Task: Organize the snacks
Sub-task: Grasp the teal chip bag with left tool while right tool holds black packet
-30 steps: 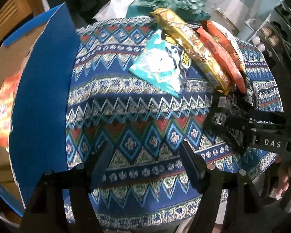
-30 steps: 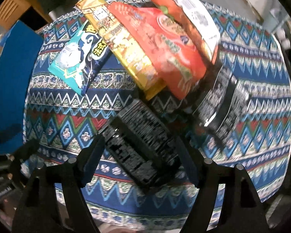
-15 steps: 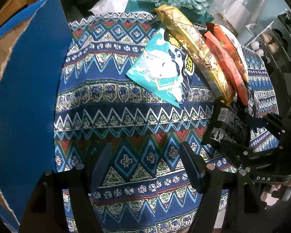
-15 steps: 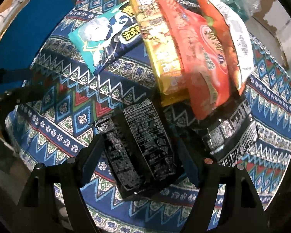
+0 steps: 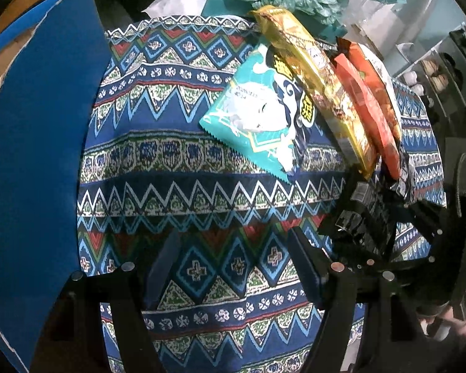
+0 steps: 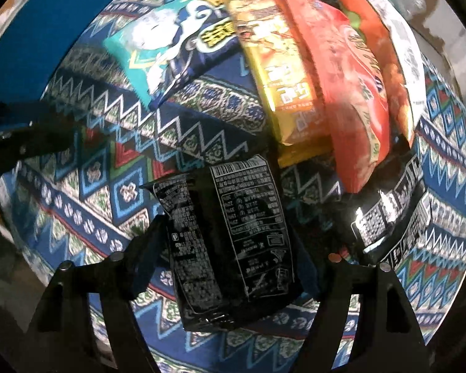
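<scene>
Your right gripper (image 6: 230,248) has its two fingers spread wide, one on each side of the black snack bag (image 6: 230,236), and I can't tell if they touch it yet. The bag lies flat on the patterned tablecloth (image 6: 115,168), near the front edge of the table, with its white-print back facing up. Just behind it sit the other snacks: a teal bag (image 6: 167,46), a yellow bag (image 6: 276,71), an orange bag (image 6: 354,105) and one more black bag (image 6: 388,214) off to the right. The black bag looks light and puffy, like it has air and crunchy bits inside. The shiny wrapper is likely slippery and will crinkle. Squeeze it gently across the middle, or pinch a flat sealed end, so you don't crush what is inside. If you grab only the puffy part, it may slide out. Your left gripper (image 5: 233,267) is wide open too and holds nothing; it hangs over bare cloth, well apart from the snacks. The blue box flap (image 5: 37,161) stands at the left, and that box looks like the place where the snacks should go.
</scene>
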The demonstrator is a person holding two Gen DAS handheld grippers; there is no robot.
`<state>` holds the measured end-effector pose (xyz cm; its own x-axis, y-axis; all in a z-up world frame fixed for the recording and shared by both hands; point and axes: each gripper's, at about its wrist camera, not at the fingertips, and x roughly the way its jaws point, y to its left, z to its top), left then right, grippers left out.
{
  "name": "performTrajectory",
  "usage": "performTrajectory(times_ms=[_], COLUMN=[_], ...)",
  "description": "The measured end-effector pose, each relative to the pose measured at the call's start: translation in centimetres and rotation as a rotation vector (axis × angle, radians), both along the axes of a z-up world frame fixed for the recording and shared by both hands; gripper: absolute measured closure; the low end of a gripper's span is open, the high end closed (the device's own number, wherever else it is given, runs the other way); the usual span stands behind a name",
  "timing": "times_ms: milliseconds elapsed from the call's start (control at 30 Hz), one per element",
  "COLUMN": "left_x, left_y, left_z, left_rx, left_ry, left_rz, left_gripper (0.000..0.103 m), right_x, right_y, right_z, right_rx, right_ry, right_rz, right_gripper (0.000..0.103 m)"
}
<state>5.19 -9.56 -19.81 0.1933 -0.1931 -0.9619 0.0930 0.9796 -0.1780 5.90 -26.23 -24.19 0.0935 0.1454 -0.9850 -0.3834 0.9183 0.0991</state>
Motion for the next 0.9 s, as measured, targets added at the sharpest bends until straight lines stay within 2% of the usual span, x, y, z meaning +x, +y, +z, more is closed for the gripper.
performTrajectory(times_ms=[67,233,267,367,567,733,900], left_x=[0.4,1.9,2.4,3.6,5.9,8.0,9.6], left_y=[-0.1,-0.7,-0.8,-0.9,-1.8,-4.0,-6.5], left_z=[0.1,0.6,0.7,1.1,0.8,0.2,-0.6], left_rx=[0.001,0.008,0.007,-0.009,-0.025,0.026,0.115], left_ry=[-0.002,-0.016,-0.024,-0.052,-0.057,-0.066,-0.077], left_rz=[-0.003,-0.012,-0.013,-0.005,-0.01,-0.072,-0.161], left_gripper=[0.03,0.03,0.027,0.018,0.018,0.018,0.018], right_x=[0.1,-0.3,-0.3,0.2,0.6,0.8,-0.1], right_y=[0.0,0.0,0.1,-1.8,-4.9,-6.9,-7.7], right_z=[0.2,1.1,1.3,3.2,5.9,7.0,7.9], right_rx=[0.01,0.039,0.051,0.094,0.171,0.2,0.228], right_ry=[-0.005,-0.025,-0.029,-0.042,-0.1,-0.131,-0.136], right_rz=[-0.036,-0.113,-0.126,-0.183,-0.299,-0.36,-0.397], right_gripper=[0.039,0.04,0.04,0.04,0.04,0.04,0.04])
